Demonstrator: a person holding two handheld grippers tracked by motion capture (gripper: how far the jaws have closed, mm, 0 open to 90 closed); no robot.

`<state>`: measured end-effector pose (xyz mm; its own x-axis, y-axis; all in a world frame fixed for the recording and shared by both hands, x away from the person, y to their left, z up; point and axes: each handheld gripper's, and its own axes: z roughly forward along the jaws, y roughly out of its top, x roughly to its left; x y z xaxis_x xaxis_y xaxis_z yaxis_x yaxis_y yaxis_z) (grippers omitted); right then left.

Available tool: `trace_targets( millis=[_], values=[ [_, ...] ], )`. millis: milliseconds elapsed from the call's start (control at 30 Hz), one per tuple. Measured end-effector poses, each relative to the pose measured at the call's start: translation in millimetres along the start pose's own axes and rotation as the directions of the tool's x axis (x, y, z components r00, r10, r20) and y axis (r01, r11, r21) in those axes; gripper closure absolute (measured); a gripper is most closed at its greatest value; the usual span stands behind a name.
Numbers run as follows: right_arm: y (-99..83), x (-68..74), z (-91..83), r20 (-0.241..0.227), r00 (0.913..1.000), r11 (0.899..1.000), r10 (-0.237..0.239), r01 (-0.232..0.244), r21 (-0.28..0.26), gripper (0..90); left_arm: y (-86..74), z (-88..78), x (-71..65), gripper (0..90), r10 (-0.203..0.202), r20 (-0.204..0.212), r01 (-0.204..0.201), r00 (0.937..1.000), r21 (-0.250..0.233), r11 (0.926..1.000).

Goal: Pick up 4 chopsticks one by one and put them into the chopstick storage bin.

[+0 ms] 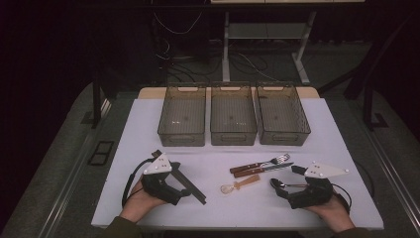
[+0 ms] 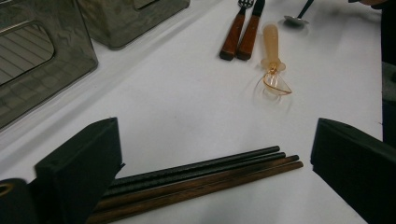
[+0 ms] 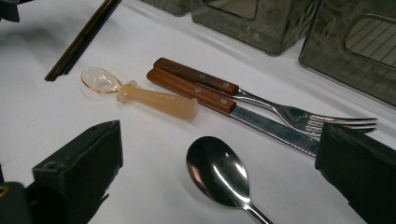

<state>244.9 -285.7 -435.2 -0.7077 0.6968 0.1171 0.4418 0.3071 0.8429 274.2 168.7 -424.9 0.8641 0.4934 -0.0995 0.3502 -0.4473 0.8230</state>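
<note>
My left gripper (image 1: 180,181) rests on the white table (image 1: 148,129) at the front left, held by a hand. In the left gripper view its jaws (image 2: 215,163) stand wide open. A bundle of black and brown chopsticks (image 2: 201,175) lies flat between them, untouched by the pads. At the front right, my right gripper (image 1: 288,183) also stands open. The bowl of a metal spoon (image 3: 217,170) lies on the table between its jaws (image 3: 219,175). A wooden-handled fork (image 3: 224,86), a matching knife (image 3: 201,95) and a small translucent spoon (image 3: 149,98) lie mid-table.
Three smoky plastic bins (image 1: 181,116) (image 1: 233,116) (image 1: 282,116) stand side by side along the back of the table, with nothing seen inside them. The table's front edge runs just below both hands. Dark floor, cables and a desk frame lie beyond.
</note>
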Motion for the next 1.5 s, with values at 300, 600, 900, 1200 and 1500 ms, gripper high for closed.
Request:
trace_targets(
  millis=[300,600,900,1200,1500],
  values=[
    [-0.2,-0.9,0.8,-0.006,1.0000,1.000,0.007,-0.007,0.009,1.0,-2.5,-1.3,-2.8,20.1,-0.009,0.032,0.009,0.9994,-0.004,1.0000],
    [0.5,-1.1,0.5,-0.002,1.0000,1.000,0.007,-0.007,0.007,1.1,-7.0,-3.4,-8.4,52.5,-0.029,0.071,0.028,0.9970,0.017,0.9995],
    [0.7,0.6,1.7,0.004,1.0000,1.000,-0.004,0.004,0.010,1.0,-7.8,2.7,-11.9,79.0,-0.009,0.131,-0.002,0.9913,0.078,0.9970],
    [0.9,-0.5,1.9,0.003,1.0000,1.000,-0.005,0.005,0.007,1.1,-9.7,11.8,-14.7,89.4,0.001,0.174,-0.023,0.9847,0.127,0.9917],
    [0.7,0.6,2.5,0.006,1.0000,1.000,-0.007,0.007,0.012,1.0,-8.6,27.5,-22.1,89.5,0.039,0.198,-0.076,0.9794,0.182,0.9805]
  ],
)
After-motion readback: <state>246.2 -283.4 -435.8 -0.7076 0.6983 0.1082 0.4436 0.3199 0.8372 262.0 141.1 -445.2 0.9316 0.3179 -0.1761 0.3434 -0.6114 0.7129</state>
